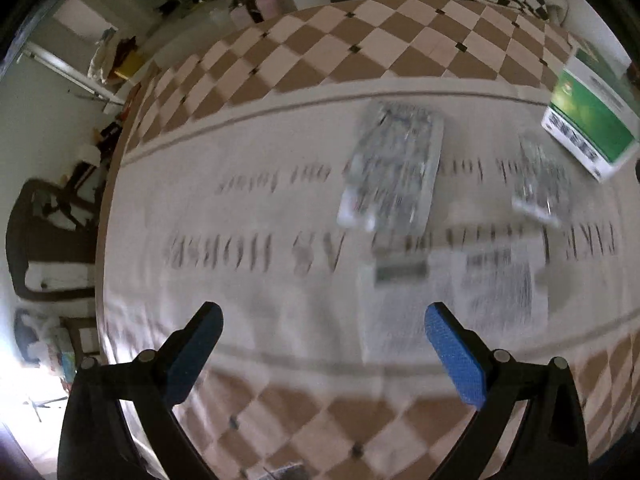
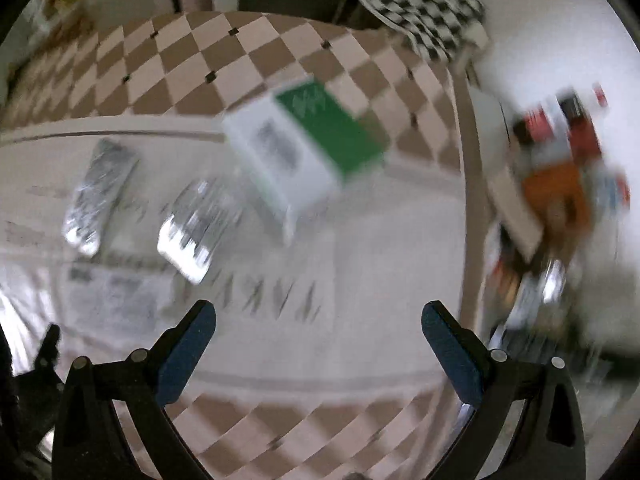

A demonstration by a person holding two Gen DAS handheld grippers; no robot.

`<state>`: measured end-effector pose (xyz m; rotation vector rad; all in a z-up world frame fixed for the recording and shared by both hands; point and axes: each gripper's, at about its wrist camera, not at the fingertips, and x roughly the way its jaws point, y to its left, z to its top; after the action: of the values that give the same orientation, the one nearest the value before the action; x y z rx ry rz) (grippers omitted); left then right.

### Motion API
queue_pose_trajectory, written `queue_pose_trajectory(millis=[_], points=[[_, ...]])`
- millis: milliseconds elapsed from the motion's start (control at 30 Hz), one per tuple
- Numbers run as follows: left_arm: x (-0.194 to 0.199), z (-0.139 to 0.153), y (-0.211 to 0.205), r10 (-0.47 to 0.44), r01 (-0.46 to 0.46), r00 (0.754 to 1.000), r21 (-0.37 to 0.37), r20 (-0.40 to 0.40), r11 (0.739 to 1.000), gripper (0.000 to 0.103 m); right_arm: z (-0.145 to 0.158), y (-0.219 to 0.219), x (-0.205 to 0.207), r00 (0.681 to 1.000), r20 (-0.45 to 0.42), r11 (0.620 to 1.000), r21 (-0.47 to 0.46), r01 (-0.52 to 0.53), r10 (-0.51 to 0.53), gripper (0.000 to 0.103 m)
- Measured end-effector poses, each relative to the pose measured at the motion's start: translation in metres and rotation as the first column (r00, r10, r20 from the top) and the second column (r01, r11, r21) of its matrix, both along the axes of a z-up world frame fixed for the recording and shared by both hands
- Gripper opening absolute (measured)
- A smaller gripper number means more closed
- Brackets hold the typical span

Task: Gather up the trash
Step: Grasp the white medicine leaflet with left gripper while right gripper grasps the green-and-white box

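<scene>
While both pictures are blurry, the big things on the table [image 1: 304, 64] are easy to tell. It has a cloth of brown and white squares, with a white strip across the middle that has dark letters on it.

Far left in the left wrist view, a dark chair [image 1: 48, 240] stands beside the table. The left gripper [image 1: 323, 320] hangs over the white strip with its blue pads [image 1: 456, 356] wide apart and nothing between them. Ahead of it and a bit to the right lies a shiny foil pill sheet [image 1: 394, 170]. A printed paper leaflet [image 1: 452, 304] lies flat just below the sheet. Right of those is a second shiny pill sheet [image 1: 540, 180]. At the far right sits a green and white box [image 1: 588, 116].

The right gripper [image 2: 318, 322] is open wide too, and holds nothing. In its view the two pill sheets lie to the left and the box sits ahead in the middle. Past the table's right edge is a heap of red and orange things [image 2: 560, 184], too blurry to name.
</scene>
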<state>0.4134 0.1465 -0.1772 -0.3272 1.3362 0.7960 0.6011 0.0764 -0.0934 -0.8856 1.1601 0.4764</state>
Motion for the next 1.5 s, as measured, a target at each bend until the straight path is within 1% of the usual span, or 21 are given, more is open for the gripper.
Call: queue_pose_trajectory(millis=[133, 233, 333, 367, 400, 467, 533, 567, 633, 700, 733, 767, 800, 833, 900, 1033, 1100, 1167, 1300, 1367, 1500], points=[[0.027, -0.005, 0.016, -0.033, 0.034, 0.999, 0.02, -0.04, 0.999, 0.103, -0.013, 0.043, 0.038, 0.993, 0.009, 0.988, -0.106, -0.116, 0.117, 0.103], [0.045, -0.008, 0.025, -0.075, 0.077, 0.995, 0.019, -0.068, 0.997, 0.103, -0.036, 0.069, 0.063, 0.985, -0.06, 0.972, -0.159, -0.171, 0.163, 0.103], [0.052, -0.007, 0.024, -0.158, 0.159, 0.984, 0.011, -0.082, 0.987, 0.103, -0.052, 0.076, 0.072, 0.98, -0.128, 0.973, -0.156, -0.17, 0.151, 0.1], [0.053, -0.005, 0.021, -0.202, 0.203, 0.976, 0.005, -0.08, 0.979, 0.103, -0.052, 0.073, 0.074, 0.978, -0.158, 0.982, -0.113, -0.153, 0.135, 0.093], [0.057, -0.003, 0.016, -0.268, 0.269, 0.96, -0.001, -0.079, 0.963, 0.103, -0.052, 0.067, 0.075, 0.977, -0.177, 0.988, -0.084, -0.133, 0.117, 0.093], [0.058, 0.001, -0.001, -0.406, 0.407, 0.91, -0.016, -0.079, 0.913, 0.103, -0.048, 0.049, 0.076, 0.973, -0.219, 0.997, -0.017, -0.08, 0.074, 0.093], [0.059, 0.0, -0.026, -0.57, 0.57, 0.813, -0.033, -0.121, 0.821, 0.103, -0.041, 0.028, 0.072, 0.971, -0.236, 1.0, 0.017, -0.026, 0.029, 0.093], [0.058, -0.002, -0.044, -0.668, 0.667, 0.731, -0.057, -0.141, 0.743, 0.103, -0.039, 0.009, 0.069, 0.969, -0.248, 0.999, 0.033, 0.016, -0.008, 0.093], [0.055, -0.007, -0.066, -0.764, 0.76, 0.623, -0.099, -0.17, 0.642, 0.103, -0.038, -0.026, 0.061, 0.959, -0.272, 0.994, 0.048, 0.094, -0.078, 0.093], [0.052, -0.02, -0.091, -0.841, 0.83, 0.499, -0.164, -0.212, 0.534, 0.103, -0.041, -0.053, 0.053, 0.941, -0.312, 0.986, 0.057, 0.157, -0.132, 0.093], [0.051, -0.028, -0.101, -0.864, 0.851, 0.447, -0.187, -0.234, 0.491, 0.103, -0.043, -0.066, 0.049, 0.932, -0.325, 0.981, 0.058, 0.188, -0.159, 0.093], [0.053, -0.035, -0.108, -0.875, 0.863, 0.413, -0.199, -0.252, 0.464, 0.103, -0.047, -0.08, 0.044, 0.925, -0.331, 0.975, 0.054, 0.214, -0.184, 0.093], [0.054, -0.041, -0.111, -0.88, 0.868, 0.394, -0.207, -0.266, 0.452, 0.103, -0.05, -0.089, 0.041, 0.92, -0.335, 0.971, 0.055, 0.234, -0.203, 0.093], [0.057, -0.048, -0.114, -0.881, 0.869, 0.383, -0.217, -0.277, 0.446, 0.103, -0.053, -0.098, 0.039, 0.913, -0.34, 0.963, 0.061, 0.262, -0.227, 0.093], [0.063, -0.059, -0.115, -0.876, 0.86, 0.385, -0.233, -0.289, 0.454, 0.103, -0.058, -0.108, 0.037, 0.902, -0.349, 0.954, 0.066, 0.294, -0.254, 0.093], [0.07, -0.061, -0.111, -0.875, 0.836, 0.425, -0.27, -0.234, 0.478, 0.098, -0.066, -0.12, 0.032, 0.892, -0.357, 0.943, 0.074, 0.323, -0.278, 0.093], [0.071, -0.06, -0.112, -0.883, 0.835, 0.42, -0.292, -0.209, 0.467, 0.086, -0.067, -0.119, 0.028, 0.894, -0.351, 0.942, 0.081, 0.325, -0.278, 0.092], [0.072, -0.059, -0.107, -0.888, 0.843, 0.41, -0.284, -0.207, 0.456, 0.079, -0.069, -0.118, 0.025, 0.896, -0.344, 0.943, 0.08, 0.324, -0.279, 0.092], [0.074, -0.055, -0.115, -0.886, 0.846, 0.413, -0.27, -0.212, 0.459, 0.077, -0.072, -0.112, 0.02, 0.904, -0.329, 0.946, 0.076, 0.314, -0.274, 0.091], [0.074, -0.053, -0.115, -0.88, 0.841, 0.431, -0.265, -0.202, 0.472, 0.076, -0.074, -0.109, 0.02, 0.905, -0.326, 0.948, 0.07, 0.311, -0.273, 0.09], [0.061, -0.043, -0.098, -0.868, 0.826, 0.47, -0.265, -0.161, 0.497, 0.059, -0.086, -0.091, 0.021, 0.902, -0.332, 0.95, 0.051, 0.309, -0.276, 0.09]])
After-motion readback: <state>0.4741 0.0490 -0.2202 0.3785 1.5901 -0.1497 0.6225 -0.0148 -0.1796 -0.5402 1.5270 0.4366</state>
